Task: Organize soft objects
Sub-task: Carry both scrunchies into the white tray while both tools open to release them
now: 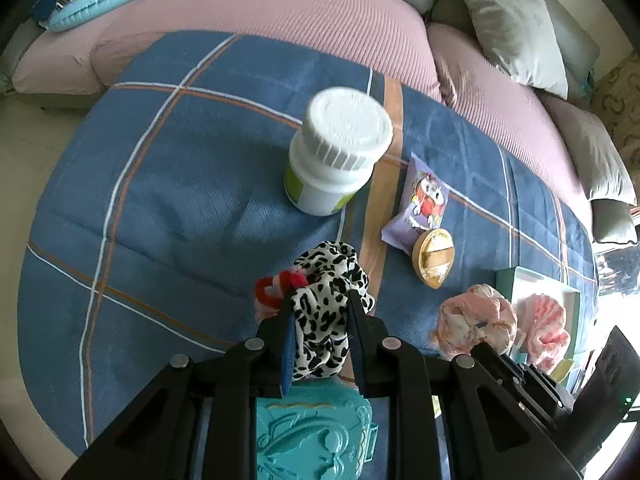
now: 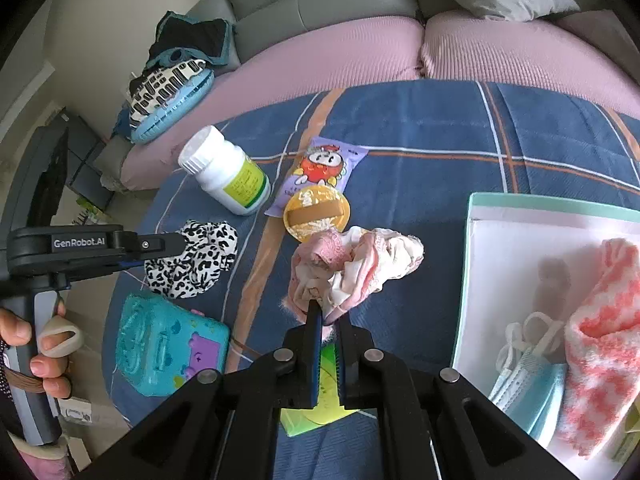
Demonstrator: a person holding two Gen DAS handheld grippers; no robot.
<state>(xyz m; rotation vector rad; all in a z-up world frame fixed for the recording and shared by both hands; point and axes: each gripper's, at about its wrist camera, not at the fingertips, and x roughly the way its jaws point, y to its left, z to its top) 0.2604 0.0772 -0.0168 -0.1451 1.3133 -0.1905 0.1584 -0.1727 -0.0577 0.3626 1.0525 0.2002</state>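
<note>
My left gripper (image 1: 320,300) is shut on a black-and-white leopard scrunchie (image 1: 328,304), held over the blue plaid blanket (image 1: 160,184); it also shows in the right wrist view (image 2: 196,260). My right gripper (image 2: 326,314) is shut on the edge of a pink-and-white floral scrunchie (image 2: 352,268), which shows in the left wrist view (image 1: 476,324) too. A white box (image 2: 516,240) at the right holds a pink-and-white fuzzy cloth (image 2: 600,328) and a blue face mask (image 2: 532,384).
A white pill bottle (image 1: 336,152), a purple snack packet (image 1: 424,200), a round gold tin (image 1: 434,256) and a teal plastic case (image 2: 168,348) lie on the blanket. A red pipe-cleaner piece (image 1: 276,284) lies beside the leopard scrunchie. Pink sofa cushions (image 1: 280,4) lie behind.
</note>
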